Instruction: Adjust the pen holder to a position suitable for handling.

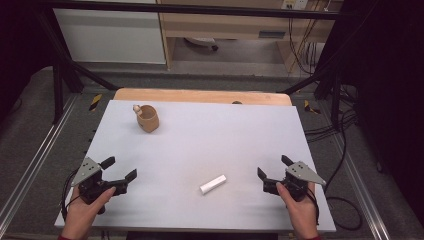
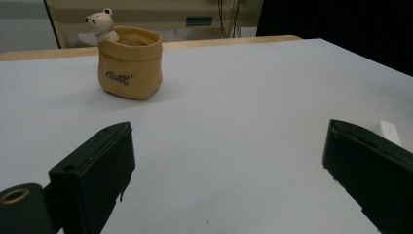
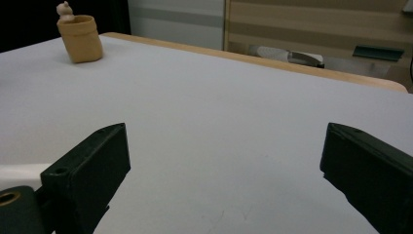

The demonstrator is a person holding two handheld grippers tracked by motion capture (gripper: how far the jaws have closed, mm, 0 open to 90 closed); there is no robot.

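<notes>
Now I am holding both tongs released — left tongs (image 1: 121, 169), right tongs (image 1: 272, 167). Between them the white tube (image 1: 213, 184) is lying on the surface (image 1: 210, 135) — untouched.

Item count, table surface

One white table (image 1: 200, 145) carries one tan pouch-shaped pot (image 1: 148, 119) with one small bear figure (image 1: 136, 108) at its rim, and one white cylindrical stick (image 1: 213, 184). Two hand-held grippers are present: one left gripper (image 1: 120, 169) and one right gripper (image 1: 272, 167). Two hands are counted.
</notes>
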